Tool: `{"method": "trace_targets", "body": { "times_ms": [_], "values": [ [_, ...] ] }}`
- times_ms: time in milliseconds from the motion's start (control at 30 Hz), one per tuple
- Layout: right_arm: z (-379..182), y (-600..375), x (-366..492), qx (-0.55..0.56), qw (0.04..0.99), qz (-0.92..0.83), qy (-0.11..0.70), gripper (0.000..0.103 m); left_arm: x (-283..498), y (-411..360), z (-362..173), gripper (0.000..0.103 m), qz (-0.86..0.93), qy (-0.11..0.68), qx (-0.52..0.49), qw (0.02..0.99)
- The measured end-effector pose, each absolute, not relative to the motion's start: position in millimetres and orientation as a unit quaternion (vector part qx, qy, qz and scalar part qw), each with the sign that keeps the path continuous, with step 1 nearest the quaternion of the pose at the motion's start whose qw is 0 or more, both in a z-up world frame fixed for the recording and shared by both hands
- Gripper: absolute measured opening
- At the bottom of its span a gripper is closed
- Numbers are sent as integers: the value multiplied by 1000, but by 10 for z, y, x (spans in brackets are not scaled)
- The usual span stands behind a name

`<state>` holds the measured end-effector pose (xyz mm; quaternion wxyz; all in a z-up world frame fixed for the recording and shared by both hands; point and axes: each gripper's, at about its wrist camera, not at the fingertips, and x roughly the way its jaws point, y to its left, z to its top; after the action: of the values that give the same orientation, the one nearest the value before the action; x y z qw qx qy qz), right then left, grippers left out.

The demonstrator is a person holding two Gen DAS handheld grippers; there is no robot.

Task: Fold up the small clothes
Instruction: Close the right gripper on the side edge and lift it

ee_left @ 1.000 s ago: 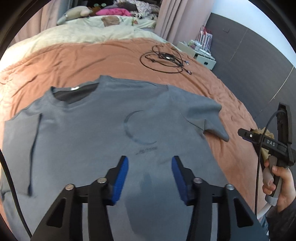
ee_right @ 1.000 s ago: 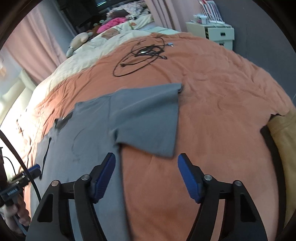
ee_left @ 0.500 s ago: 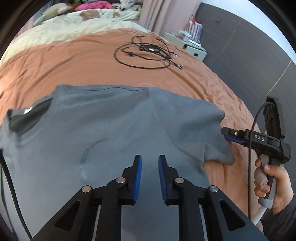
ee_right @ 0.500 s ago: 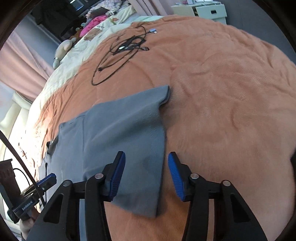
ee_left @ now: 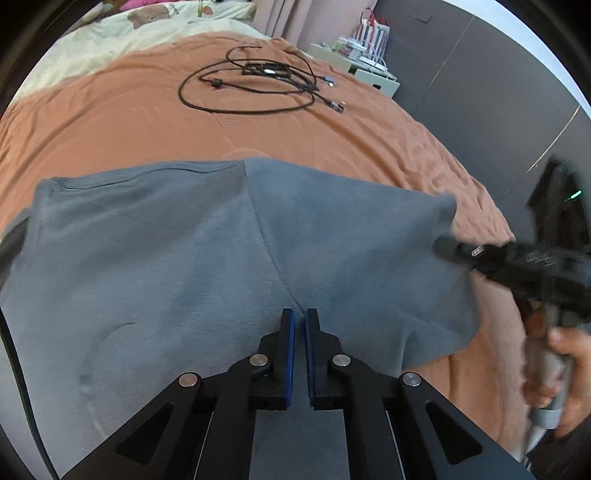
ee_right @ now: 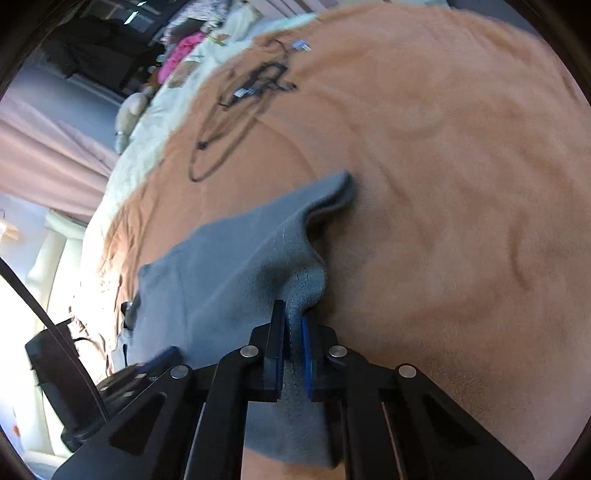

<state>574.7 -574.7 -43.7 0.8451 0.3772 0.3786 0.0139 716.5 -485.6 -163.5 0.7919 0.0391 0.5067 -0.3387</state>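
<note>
Grey T-shirt (ee_left: 192, 258) spread flat on the orange bedspread (ee_left: 129, 122). Sleeve (ee_right: 258, 251) pinched in right gripper (ee_right: 293, 321); best lifted low, carried inward, laid along the shoulder seam. Left gripper (ee_left: 299, 317) nearly closed over the cloth, grip uncertain. Black cables (ee_left: 258, 85) well apart; ample bed beyond

A home bedroom. A large bed fills both views, covered by an orange-brown blanket (ee_left: 129, 122) with a cream duvet (ee_left: 110, 40) at the upper left. A soft toy (ee_right: 129, 110) lies at the upper left of the right wrist view. Pink curtains (ee_left: 291, 18) hang at top centre, beside a white bedside cabinet (ee_left: 373, 75) against a dark grey wall (ee_left: 480, 85).
</note>
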Motion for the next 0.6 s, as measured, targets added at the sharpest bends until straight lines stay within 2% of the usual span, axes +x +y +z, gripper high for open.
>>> {"method": "trace_targets", "body": {
  "times_ms": [167,333,600],
  "values": [
    [22,-5581,5676,349,866,39,355,4,7209,-4848,-1752,5,-339,524,10,782],
    [329,-5296,5661,318,881,54,347,4,7194,-4688,-1584,6,-337,519,1,786],
    [486,-4869,5755,290,887,88,348,4,7180,-4018,-1259,6,-307,509,-27,804]
  ]
}}
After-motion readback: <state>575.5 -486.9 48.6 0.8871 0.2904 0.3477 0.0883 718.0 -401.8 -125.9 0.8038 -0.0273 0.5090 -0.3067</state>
